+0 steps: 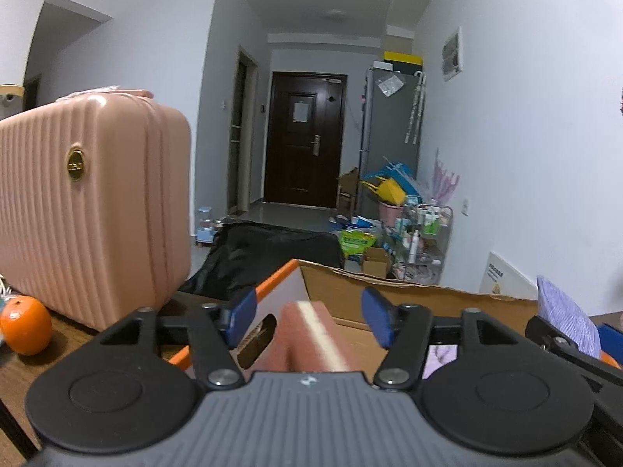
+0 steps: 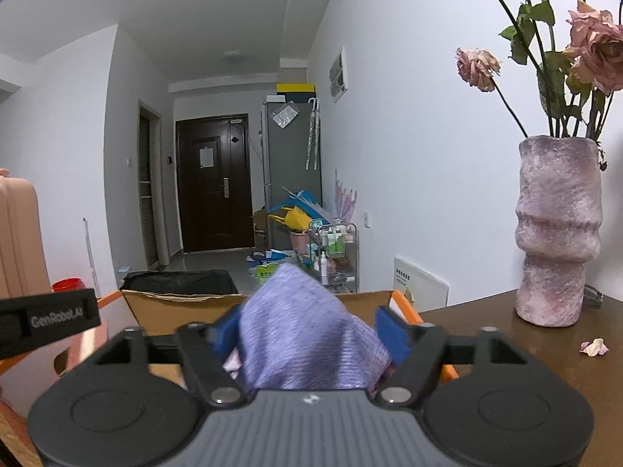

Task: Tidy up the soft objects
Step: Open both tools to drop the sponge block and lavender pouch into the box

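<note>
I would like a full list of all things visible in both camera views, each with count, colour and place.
purple cloth: 1, lilac, between the right gripper's fingers, over the box
pink block: 1, dusty pink, between the left gripper's fingers
cardboard box: 1, brown with orange edge, on the table ahead
suitcase: 1, pink, ribbed, on the table at left
orange: 1, orange, beside the suitcase
vase: 1, mauve, on the table at right, holding wilted pink roses
petal: 1, pale pink, on the table near the vase
door: 1, dark brown, far end of the hallway
fridge: 1, grey, right of the door
left gripper: 1, black with blue pads, open
right gripper: 1, black with blue pads, around the cloth
</note>
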The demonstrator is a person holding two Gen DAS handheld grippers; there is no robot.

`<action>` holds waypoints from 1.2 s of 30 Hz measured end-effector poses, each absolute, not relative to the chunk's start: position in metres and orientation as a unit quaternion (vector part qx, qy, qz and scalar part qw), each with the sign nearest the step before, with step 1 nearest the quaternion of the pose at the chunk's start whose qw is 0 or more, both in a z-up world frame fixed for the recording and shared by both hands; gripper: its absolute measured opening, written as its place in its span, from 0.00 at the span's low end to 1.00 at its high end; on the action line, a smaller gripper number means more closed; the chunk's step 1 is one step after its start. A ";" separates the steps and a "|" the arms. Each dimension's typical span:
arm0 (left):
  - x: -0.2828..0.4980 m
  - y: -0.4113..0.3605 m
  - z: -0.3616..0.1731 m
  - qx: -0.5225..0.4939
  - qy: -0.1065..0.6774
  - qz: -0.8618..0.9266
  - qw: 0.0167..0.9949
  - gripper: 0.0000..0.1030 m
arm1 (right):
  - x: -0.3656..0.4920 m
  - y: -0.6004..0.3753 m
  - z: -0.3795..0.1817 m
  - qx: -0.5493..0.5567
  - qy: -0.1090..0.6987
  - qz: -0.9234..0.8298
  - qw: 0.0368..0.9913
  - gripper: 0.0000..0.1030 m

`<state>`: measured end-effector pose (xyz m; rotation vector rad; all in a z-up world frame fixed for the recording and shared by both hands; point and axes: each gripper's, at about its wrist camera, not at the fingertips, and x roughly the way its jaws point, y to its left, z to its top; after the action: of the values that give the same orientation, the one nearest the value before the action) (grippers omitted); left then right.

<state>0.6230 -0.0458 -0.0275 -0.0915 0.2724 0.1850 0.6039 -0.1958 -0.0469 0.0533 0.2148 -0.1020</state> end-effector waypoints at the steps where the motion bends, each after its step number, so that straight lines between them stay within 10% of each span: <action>1: 0.623 -0.045 -0.028 -0.046 0.135 0.098 0.985 0.71 | 0.603 -0.196 -0.047 0.026 0.106 -0.054 0.993 0.87; 5: 0.618 -0.042 -0.027 -0.051 0.128 0.116 0.984 1.00 | 0.602 -0.200 -0.046 0.030 0.102 -0.062 0.992 1.00; 36: 0.589 -0.022 -0.027 -0.091 0.133 0.136 0.977 1.00 | 0.566 -0.205 -0.042 0.024 0.084 -0.073 0.994 1.00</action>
<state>0.5889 -0.0223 -0.0265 -0.1834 0.2690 0.2741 0.5664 -0.2049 -0.0424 0.0474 0.1685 -0.1463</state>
